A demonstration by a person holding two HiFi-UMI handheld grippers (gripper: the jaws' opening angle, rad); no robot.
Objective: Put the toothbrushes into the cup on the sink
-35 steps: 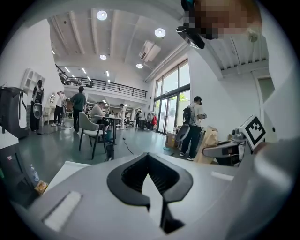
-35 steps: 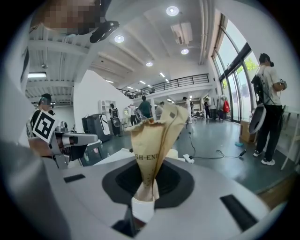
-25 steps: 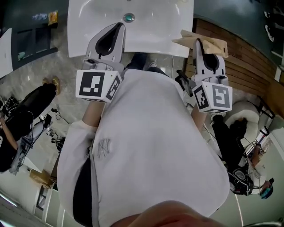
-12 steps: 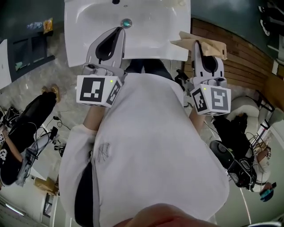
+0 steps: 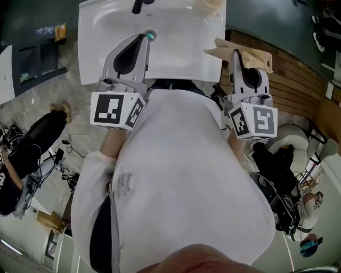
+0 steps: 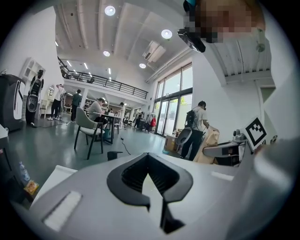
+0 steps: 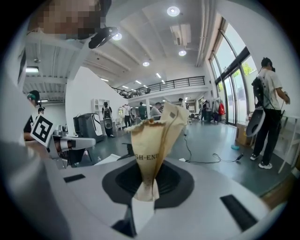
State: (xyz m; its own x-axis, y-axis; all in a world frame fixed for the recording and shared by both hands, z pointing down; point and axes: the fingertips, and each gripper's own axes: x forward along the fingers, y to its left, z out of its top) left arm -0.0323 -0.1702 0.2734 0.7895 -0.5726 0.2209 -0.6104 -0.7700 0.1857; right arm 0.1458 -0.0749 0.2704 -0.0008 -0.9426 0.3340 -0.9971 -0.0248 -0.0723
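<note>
Overhead, the head view shows a white sink across the upper middle of the frame, with its drain near the front of the basin and a dark tap cut by the top edge. The cup stands on the sink's rim at the upper right, only partly in frame.

The left gripper reaches over the sink's front edge, its tip just beside the drain. In the left gripper view its fingers are together with nothing between them.

The right gripper is clamped on the lower end of a tan paper packet that stands up from the fingers and flares open at its top. It carries some print, and what is inside cannot be seen. In the head view the packet sits at the sink's right front corner, over brown wooden planks, well apart from the cup.

The person's white shirt fills the middle of the frame.
</note>
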